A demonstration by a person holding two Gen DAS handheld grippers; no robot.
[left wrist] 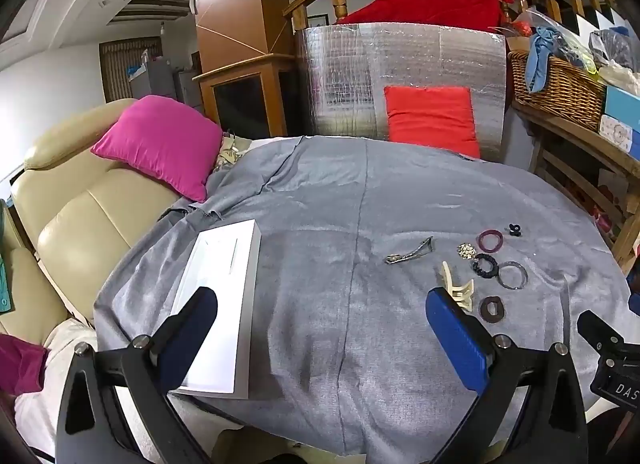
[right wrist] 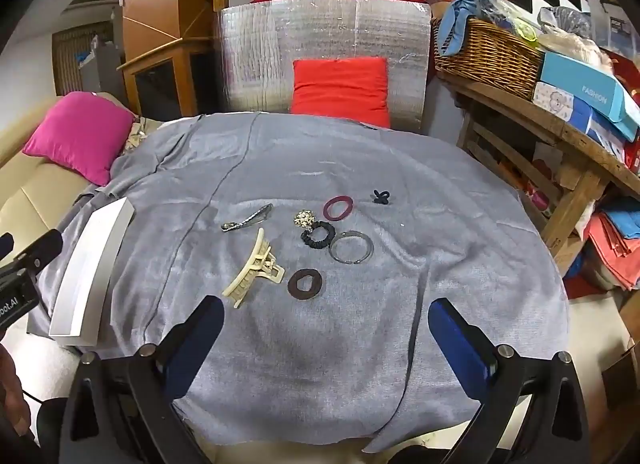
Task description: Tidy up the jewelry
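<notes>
Black gripper frames, blue pads, silver screws

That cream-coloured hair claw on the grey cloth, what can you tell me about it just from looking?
The cream hair claw looks like glossy plastic, with a long curved body, a row of teeth along it and a looped handle end sticking out to the side. It lies flat on its side on the grey cloth, nearest of the pieces, left of the brown hair ring with a gap between them. Neither gripper touches it; in the left wrist view a finger partly hides it.

Lying at frame left on the tablecloth: box; sitting centre: claw clip, hair ties, bangle.
</notes>
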